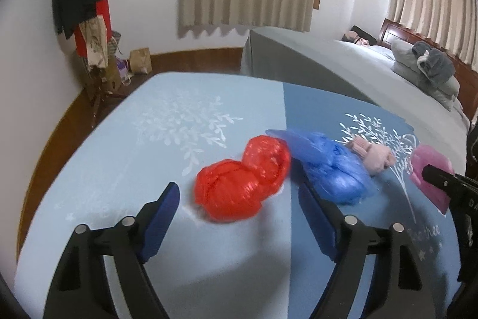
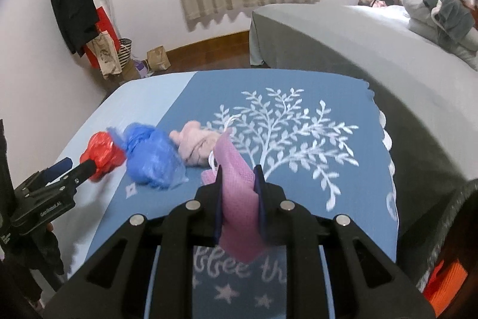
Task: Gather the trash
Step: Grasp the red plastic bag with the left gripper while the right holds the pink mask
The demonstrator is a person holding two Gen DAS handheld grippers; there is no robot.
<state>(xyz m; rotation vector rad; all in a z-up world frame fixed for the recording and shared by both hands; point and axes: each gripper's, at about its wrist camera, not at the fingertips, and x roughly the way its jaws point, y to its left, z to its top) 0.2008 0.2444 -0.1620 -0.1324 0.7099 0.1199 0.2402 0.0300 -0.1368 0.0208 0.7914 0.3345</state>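
Note:
A crumpled red plastic bag [image 1: 242, 178] lies on the blue tablecloth [image 1: 119, 157], just ahead of my open left gripper [image 1: 239, 193], between its spread fingers. A crumpled blue plastic bag [image 1: 331, 166] lies to its right, then a pink glove [image 1: 373, 154]. My right gripper [image 2: 239, 178] is shut on a pink mesh bag [image 2: 239, 199] with a white cord, held above the cloth. In the right wrist view the red bag [image 2: 103, 154], blue bag [image 2: 152, 160] and glove [image 2: 194, 147] lie to the left, with my left gripper [image 2: 77, 166] at the red bag.
The tablecloth [image 2: 298, 139] has a white tree print and scalloped right edge. A grey bed [image 2: 358, 50] with folded bedding stands behind on the right. A coat rack [image 1: 83, 5] with clothes and paper bags stands at the far left wall.

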